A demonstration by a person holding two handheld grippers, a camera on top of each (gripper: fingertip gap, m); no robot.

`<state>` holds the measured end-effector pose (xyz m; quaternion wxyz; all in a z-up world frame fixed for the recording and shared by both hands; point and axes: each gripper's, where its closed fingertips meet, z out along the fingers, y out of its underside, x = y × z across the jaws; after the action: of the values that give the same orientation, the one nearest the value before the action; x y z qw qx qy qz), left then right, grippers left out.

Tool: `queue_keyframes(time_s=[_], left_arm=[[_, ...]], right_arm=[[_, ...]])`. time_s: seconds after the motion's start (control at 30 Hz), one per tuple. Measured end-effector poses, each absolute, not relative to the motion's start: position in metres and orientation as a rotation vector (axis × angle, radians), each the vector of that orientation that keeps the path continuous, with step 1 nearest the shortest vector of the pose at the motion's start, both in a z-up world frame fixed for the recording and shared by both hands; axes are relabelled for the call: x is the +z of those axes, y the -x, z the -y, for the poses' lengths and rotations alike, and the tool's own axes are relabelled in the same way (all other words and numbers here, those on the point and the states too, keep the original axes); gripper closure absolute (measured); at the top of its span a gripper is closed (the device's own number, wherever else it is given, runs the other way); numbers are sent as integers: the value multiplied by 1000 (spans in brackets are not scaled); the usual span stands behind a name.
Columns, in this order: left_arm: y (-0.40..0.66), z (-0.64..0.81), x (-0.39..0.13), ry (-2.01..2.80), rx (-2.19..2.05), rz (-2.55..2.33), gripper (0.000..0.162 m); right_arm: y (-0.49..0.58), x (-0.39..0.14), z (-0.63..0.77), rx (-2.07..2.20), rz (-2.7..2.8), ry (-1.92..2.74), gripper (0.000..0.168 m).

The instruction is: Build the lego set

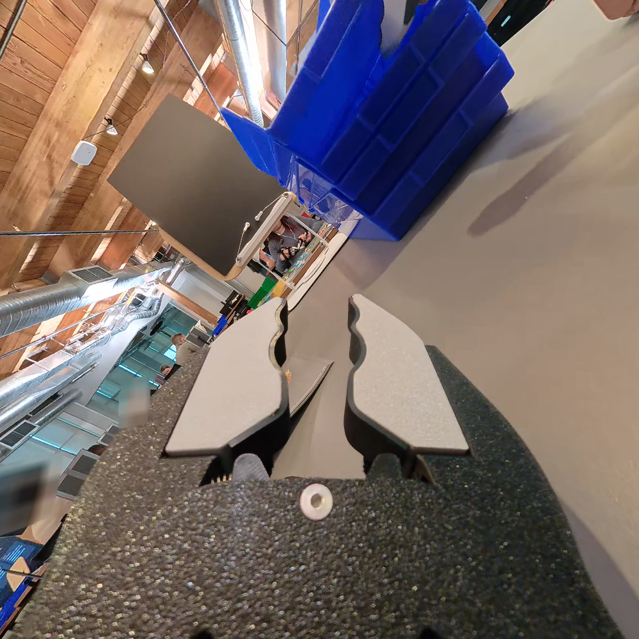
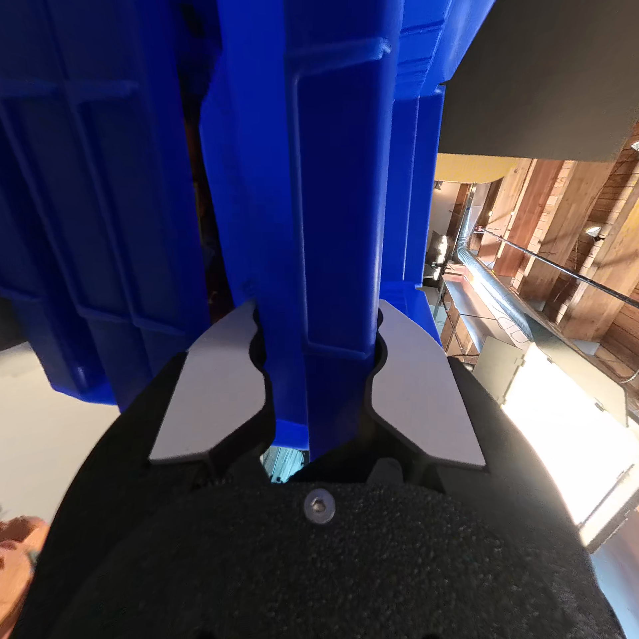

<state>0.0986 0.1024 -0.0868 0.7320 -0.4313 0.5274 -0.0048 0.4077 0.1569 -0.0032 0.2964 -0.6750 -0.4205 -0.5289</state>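
My right gripper (image 2: 316,304) is shut on the wall of a blue plastic bin (image 2: 332,207), which fills the space between its grey fingers (image 2: 221,387). A second blue bin (image 2: 86,207) is close on the left. In the left wrist view the blue bins (image 1: 397,121) are nested together and stand on the grey table (image 1: 518,311), far ahead of my left gripper (image 1: 318,304). That gripper is open and low over the table. A thin dark booklet (image 1: 307,383) lies flat between its fingers, beside the left one. No loose bricks show.
A clear plastic piece (image 1: 321,204) sticks out under the bins. A black board (image 1: 193,179) hangs behind the table's far edge. A person works at another table (image 1: 287,242) beyond it. A hand (image 2: 17,560) shows at the lower left of the right wrist view. My hands' fingertips stand some 35 centimeters from each other.
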Motion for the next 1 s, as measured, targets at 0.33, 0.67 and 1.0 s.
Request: queue_keyframes(time_s=[0.33,0.67,1.0], left_arm=[[-99,-102,-87,944,-14,-1161,129],[-100,-102,-87,945,-1,-1163,129],[-100,-100,-86,937,-17,-1159,129]], right_arm=[[-407,-9,-138,-1320,1087,1971,103],[-364,43,-108,-1001,989,1972,108],[-387,34,-230,-1142,999,2161,107]])
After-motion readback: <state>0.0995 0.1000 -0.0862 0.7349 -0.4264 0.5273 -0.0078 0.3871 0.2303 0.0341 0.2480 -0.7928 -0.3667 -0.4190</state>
